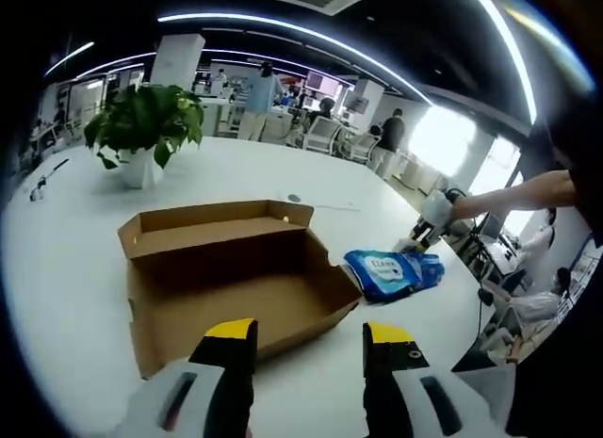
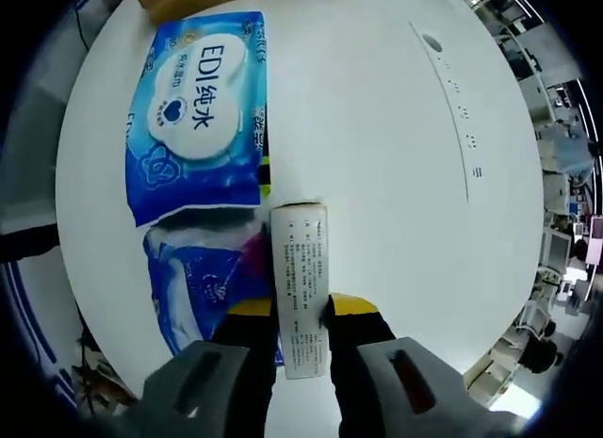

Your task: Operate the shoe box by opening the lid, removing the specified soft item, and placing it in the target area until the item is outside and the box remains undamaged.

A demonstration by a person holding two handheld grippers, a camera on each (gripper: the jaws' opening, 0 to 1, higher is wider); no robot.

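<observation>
Nearby, potted plant (image 1: pixel 143 127) behind open shoe box (image 1: pixel 231 273), wipes pack (image 2: pixel 198 113) beside

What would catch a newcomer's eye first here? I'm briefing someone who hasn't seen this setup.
Probably the open cardboard shoe box, lying empty on the white table just ahead of the left claw, with a potted plant behind it. Next, the bright blue wipes pack beside the box, which the right claw grips by its white labelled flap.
</observation>
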